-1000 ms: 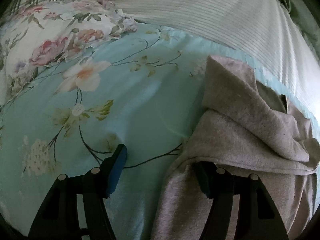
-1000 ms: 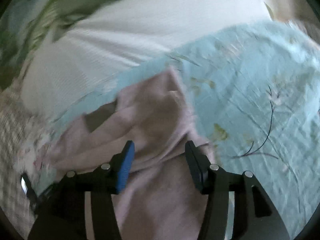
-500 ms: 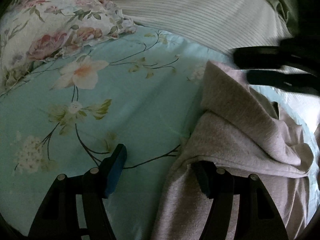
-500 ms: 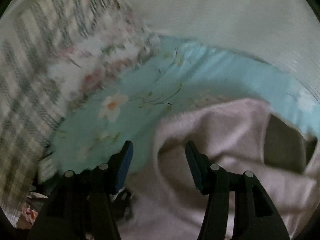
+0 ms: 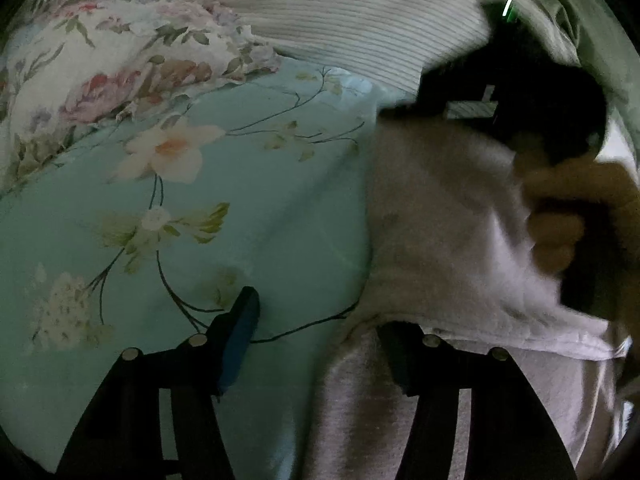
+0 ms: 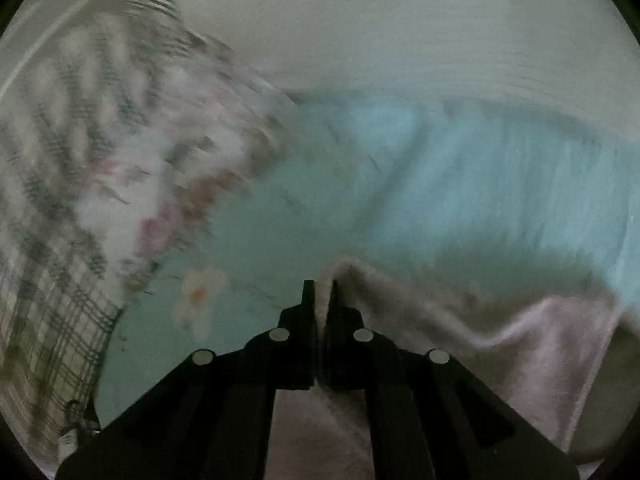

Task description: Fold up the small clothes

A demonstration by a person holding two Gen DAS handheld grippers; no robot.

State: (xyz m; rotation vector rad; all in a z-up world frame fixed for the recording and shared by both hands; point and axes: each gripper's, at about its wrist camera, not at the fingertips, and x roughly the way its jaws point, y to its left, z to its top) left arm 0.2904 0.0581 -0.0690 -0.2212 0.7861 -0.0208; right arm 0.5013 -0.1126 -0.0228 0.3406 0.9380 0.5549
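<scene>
A pale grey-pink fleece garment (image 5: pixel 440 232) lies rumpled on a teal floral bedsheet (image 5: pixel 248 208), at the right of the left wrist view. My left gripper (image 5: pixel 320 328) is open and low over the sheet, its right finger resting against the garment's near edge. My right gripper (image 6: pixel 320 304) is shut on a corner of the garment (image 6: pixel 500 344) and holds that corner up off the sheet. In the left wrist view the right gripper's black body (image 5: pixel 516 96) and the hand holding it (image 5: pixel 568 216) sit over the garment's far right side.
A floral pillow (image 5: pixel 112 68) lies at the far left and a plaid cloth (image 6: pixel 48 280) beyond it. A white ribbed blanket (image 5: pixel 352 20) runs along the far side of the bed.
My right gripper has closed on a corner of the garment and is moving fast, so its view is blurred. It has come into the left wrist view. The left gripper has hardly moved.
</scene>
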